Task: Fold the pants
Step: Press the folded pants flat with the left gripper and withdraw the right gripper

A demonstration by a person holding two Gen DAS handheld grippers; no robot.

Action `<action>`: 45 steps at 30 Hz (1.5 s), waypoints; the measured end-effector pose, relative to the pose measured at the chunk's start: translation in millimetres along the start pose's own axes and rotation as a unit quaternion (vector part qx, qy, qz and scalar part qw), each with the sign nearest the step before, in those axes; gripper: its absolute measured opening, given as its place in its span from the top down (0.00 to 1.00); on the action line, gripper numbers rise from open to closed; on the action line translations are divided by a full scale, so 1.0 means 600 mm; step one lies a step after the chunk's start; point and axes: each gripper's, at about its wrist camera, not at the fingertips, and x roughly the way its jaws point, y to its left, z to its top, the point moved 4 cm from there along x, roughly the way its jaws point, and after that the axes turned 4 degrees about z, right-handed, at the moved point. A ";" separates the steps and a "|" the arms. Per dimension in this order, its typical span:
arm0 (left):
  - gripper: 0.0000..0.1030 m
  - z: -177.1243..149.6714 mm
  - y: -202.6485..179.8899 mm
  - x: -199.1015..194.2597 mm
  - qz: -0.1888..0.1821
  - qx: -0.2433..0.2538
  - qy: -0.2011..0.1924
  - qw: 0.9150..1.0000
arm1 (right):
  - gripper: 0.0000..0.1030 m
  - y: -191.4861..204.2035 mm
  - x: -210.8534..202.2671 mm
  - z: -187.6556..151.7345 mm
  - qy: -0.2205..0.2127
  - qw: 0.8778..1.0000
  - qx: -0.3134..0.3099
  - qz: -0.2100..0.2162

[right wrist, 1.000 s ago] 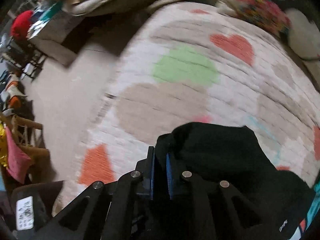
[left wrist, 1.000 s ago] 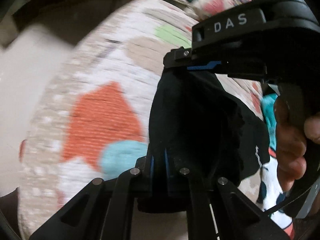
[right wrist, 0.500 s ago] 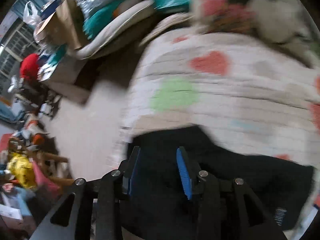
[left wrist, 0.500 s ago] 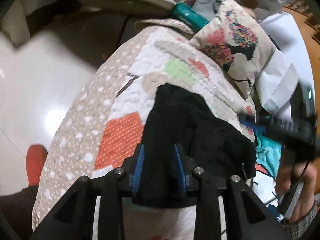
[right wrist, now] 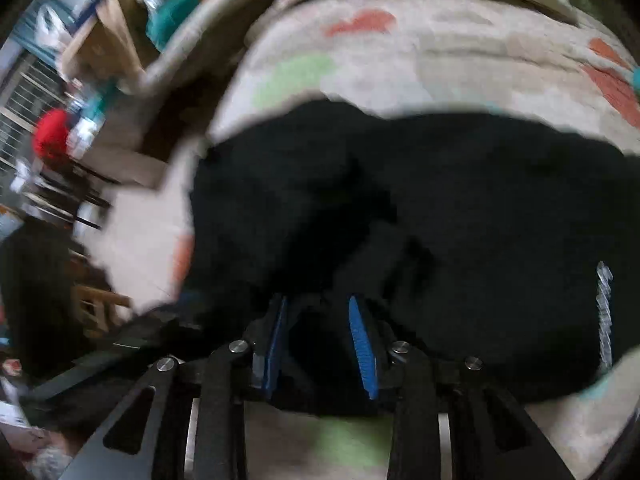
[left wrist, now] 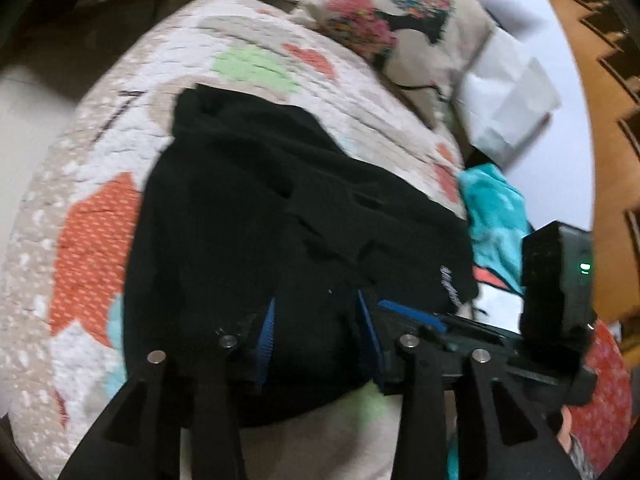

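The black pants (left wrist: 280,216) lie in a folded heap on a quilt with coloured hearts (left wrist: 248,68), a white logo (left wrist: 450,292) at their right edge. My left gripper (left wrist: 318,332) hovers at the heap's near edge, its jaws opening. Black cloth sits between the blue pads (left wrist: 267,332), which do not press on it. In the right wrist view the pants (right wrist: 460,200) fill the middle. My right gripper (right wrist: 318,336) is over their near edge with its jaws closing, cloth between the pads but not pinched. The right gripper's housing (left wrist: 556,276) shows just right of the left one.
A patterned pillow (left wrist: 392,28), white sheets (left wrist: 508,100) and a teal cloth (left wrist: 496,216) lie beyond and right of the pants. The quilt's left edge drops to pale floor (left wrist: 24,120). Chairs, boxes and a red object (right wrist: 52,136) crowd the room's left side.
Both grippers, shut on the black cloth a second ago, have spread their jaws. The pants now lie spread on the quilt. The right gripper has swung down beside the left one.
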 end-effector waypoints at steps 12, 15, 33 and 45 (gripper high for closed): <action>0.52 -0.071 -0.086 0.030 0.094 0.169 -0.015 0.981 | 0.60 -0.002 -0.089 0.099 -0.061 0.998 0.002 -0.030; 0.51 -0.083 -0.093 0.031 0.121 0.205 -0.021 0.971 | 0.61 0.054 -0.034 0.142 -0.008 0.995 -0.075 -0.068; 0.48 0.003 -0.039 -0.057 0.021 0.072 -0.042 0.996 | 0.42 -0.129 -0.031 0.018 0.084 0.960 -0.096 -0.251; 0.48 0.002 -0.003 0.009 0.119 0.050 -0.006 0.992 | 0.46 -0.050 -0.104 0.045 -0.091 0.992 -0.043 -0.070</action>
